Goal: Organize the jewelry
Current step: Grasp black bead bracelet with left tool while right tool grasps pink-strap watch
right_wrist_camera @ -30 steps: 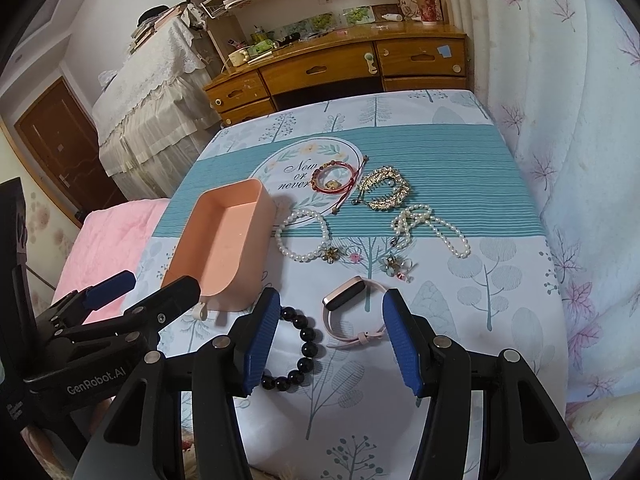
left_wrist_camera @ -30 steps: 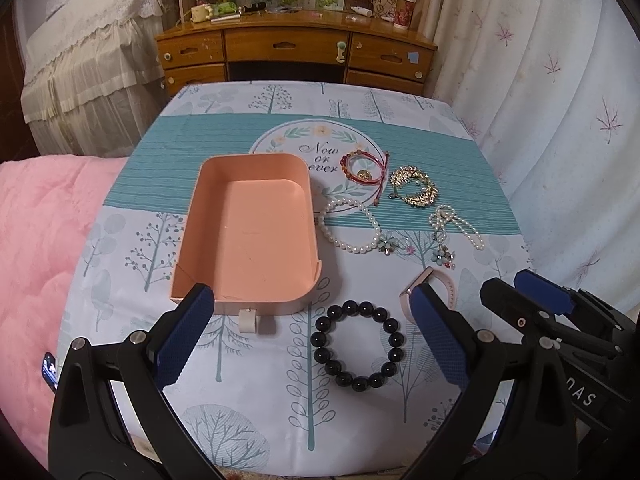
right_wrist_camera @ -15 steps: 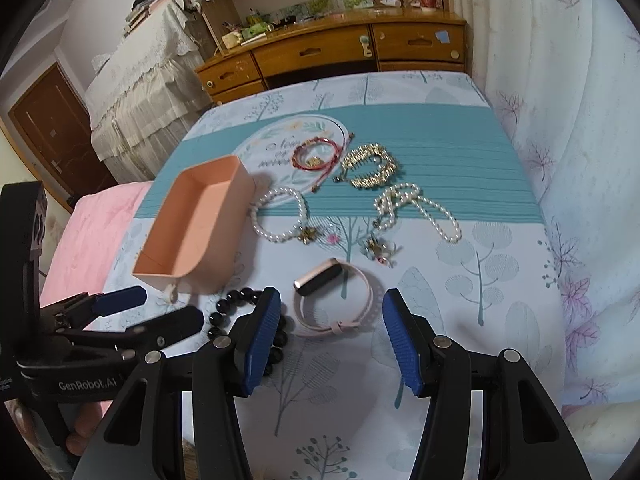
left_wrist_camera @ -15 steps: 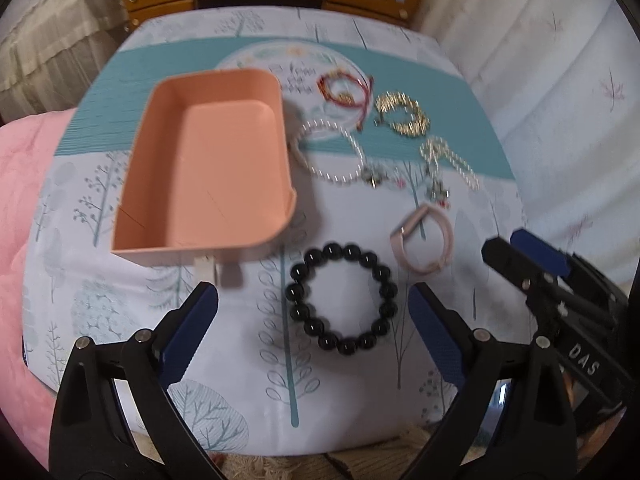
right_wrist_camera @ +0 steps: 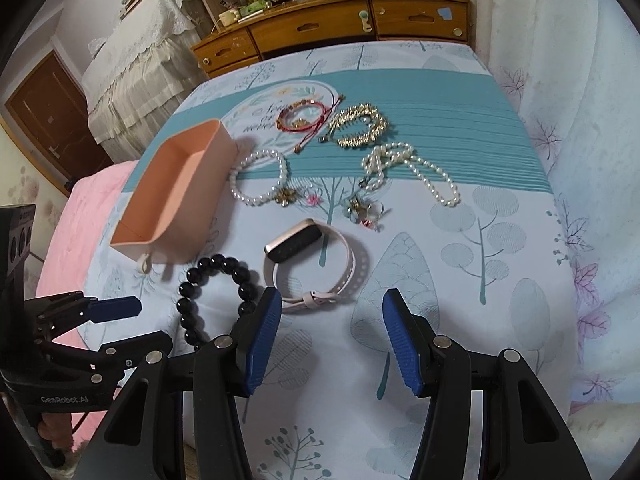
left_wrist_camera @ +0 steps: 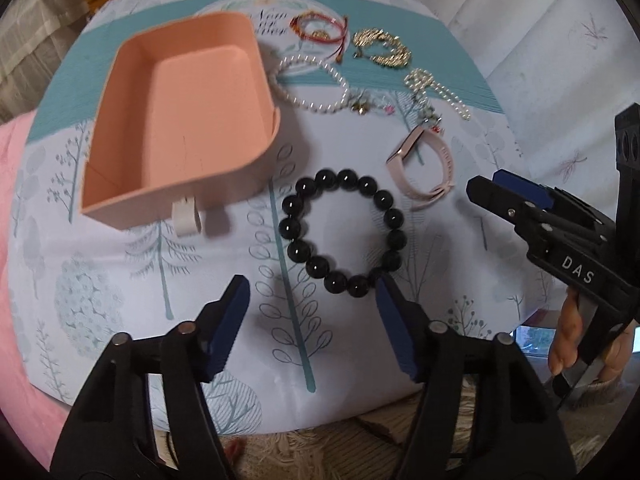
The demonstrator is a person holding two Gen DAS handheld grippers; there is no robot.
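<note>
The empty pink box is on the left, with the black bead bracelet just in front of the left gripper, which is wide open and holding nothing. Those beads look hard, slick and floppy on their cord, so I'd pinch across one side. The right gripper is open and empty too, near the pink watch. Only the right view shows the dresser.
</note>
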